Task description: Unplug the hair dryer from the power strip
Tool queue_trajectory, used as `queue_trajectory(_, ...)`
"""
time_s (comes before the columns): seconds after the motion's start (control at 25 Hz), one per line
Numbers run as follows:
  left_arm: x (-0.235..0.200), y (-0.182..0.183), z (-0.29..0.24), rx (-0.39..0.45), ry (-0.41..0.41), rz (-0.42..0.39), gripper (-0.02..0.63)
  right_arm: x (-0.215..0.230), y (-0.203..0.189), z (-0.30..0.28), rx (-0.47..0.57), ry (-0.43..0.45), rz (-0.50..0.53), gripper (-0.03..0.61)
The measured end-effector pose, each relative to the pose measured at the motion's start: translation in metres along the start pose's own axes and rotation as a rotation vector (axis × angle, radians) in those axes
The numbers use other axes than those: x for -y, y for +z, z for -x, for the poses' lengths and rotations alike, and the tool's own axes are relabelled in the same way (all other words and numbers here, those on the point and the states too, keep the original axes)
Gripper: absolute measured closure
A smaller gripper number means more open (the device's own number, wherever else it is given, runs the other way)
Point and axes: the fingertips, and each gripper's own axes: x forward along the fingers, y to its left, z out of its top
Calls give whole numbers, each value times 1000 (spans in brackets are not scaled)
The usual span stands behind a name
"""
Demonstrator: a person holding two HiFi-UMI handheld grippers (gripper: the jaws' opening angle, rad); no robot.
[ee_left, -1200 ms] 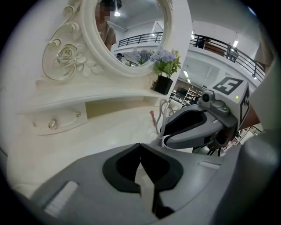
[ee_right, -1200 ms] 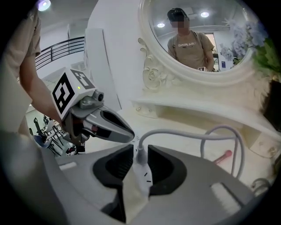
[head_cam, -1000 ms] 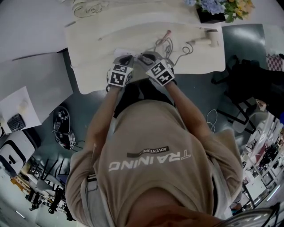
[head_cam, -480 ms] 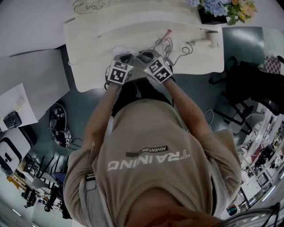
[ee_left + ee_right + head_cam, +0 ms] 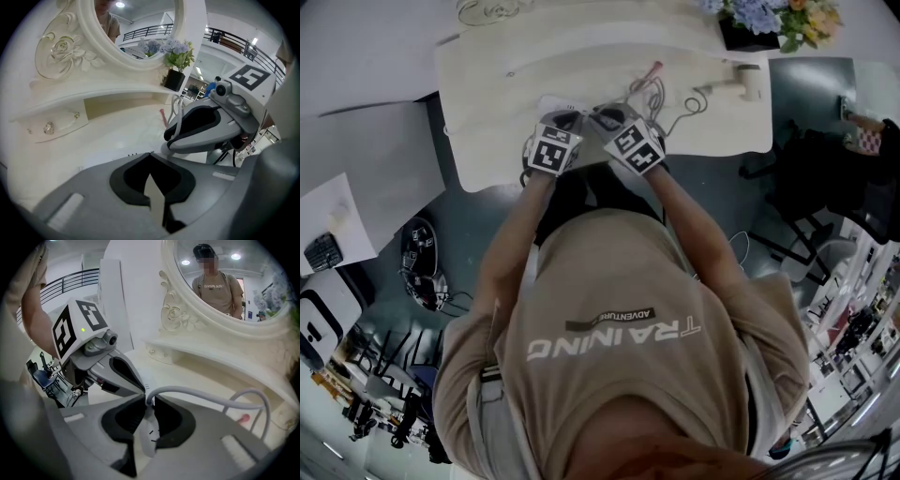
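Both grippers meet over the cream dressing table [image 5: 487, 84]. My right gripper [image 5: 147, 401] is shut on a white plug [image 5: 149, 434], and the plug's grey cable [image 5: 201, 397] arcs off to the right. My left gripper [image 5: 150, 157] is shut on a thin white piece [image 5: 154, 204] that looks like the edge of the power strip [image 5: 546, 103]. In the head view the left gripper [image 5: 562, 120] and the right gripper [image 5: 605, 118] almost touch, and they hide the sockets. The pale hair dryer [image 5: 739, 84] lies at the table's right end, and its cable [image 5: 680, 114] loops back toward the grippers.
A dark pot of flowers [image 5: 745, 33] stands at the back right. A pink stick [image 5: 653, 72] lies behind the cable loops. An ornate mirror [image 5: 136, 28] and a shelf with a drawer knob [image 5: 48, 127] rise behind the table. The table's front edge [image 5: 581, 173] is just below the grippers.
Both grippers have stayed pressed together at the same spot on the table. Only the head camera has shifted a little.
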Motion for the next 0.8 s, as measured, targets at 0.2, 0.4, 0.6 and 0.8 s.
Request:
queue_trajectory(0.2, 0, 0, 2, -2, -1, -7, 612, 2, 15, 9, 78, -11, -52, 517)
queue_trajectory(0.4, -1, -1, 3, 3, 4, -6, 612, 7, 33, 11, 60, -16, 24, 517)
queue_trajectory(0.6, -1, -1, 4, 5, -10, 15, 612, 10, 48, 29, 100, -14, -4, 516)
queue_trajectory(0.8, -1, -2, 5, 3, -1, 2, 612, 10, 60, 52, 151, -12, -25, 515)
